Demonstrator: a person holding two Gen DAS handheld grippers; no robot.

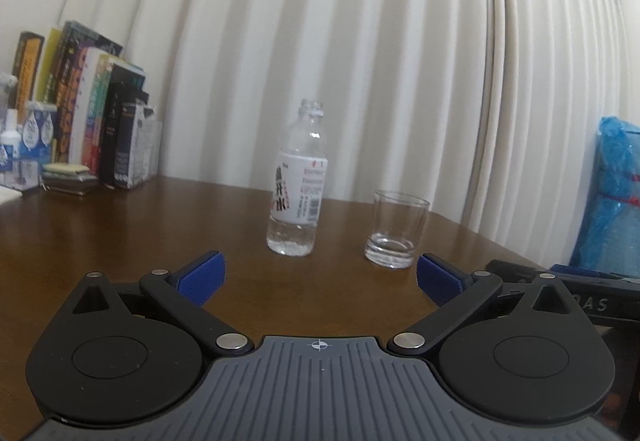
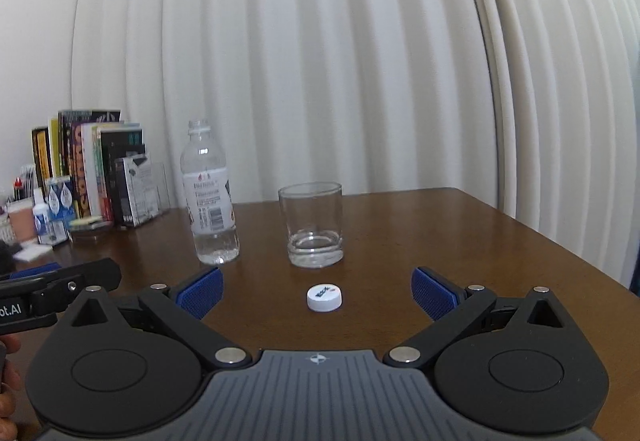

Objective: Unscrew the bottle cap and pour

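The water bottle [image 2: 210,197] stood upright on the brown wooden bench [image 2: 460,241], its neck open and uncapped, with only a shallow layer of water showing at its base beneath the white printed label. Its white cap [image 2: 325,297] lay flat on the bench, top up, in front of the bottle and the glass and apart from both. The clear glass tumbler [image 2: 314,225] stood upright just to the right of the bottle, near it but not touching; a little clear liquid seemed to sit at its thick bottom, though that was hard to tell.

The right tongs [image 2: 318,291] hovered low over the near part of the bench with their blue pads [image 2: 200,291] spread wide apart, gripping nothing; the cap lay between them in the view. The left tongs [image 1: 320,277] were likewise spread wide and empty, facing the bottle [image 1: 298,181] and tumbler [image 1: 396,229] from farther back, with the bottle roughly ahead of them.

At the far left of the bench a row of upright books [image 2: 96,161] leaned by the wall, with small bottles and boxes [image 2: 52,209] in front of them. A pleated pale curtain [image 2: 320,61] hung behind the bench, and a blue plastic bag [image 1: 616,193] showed at the right edge of the left wrist view.
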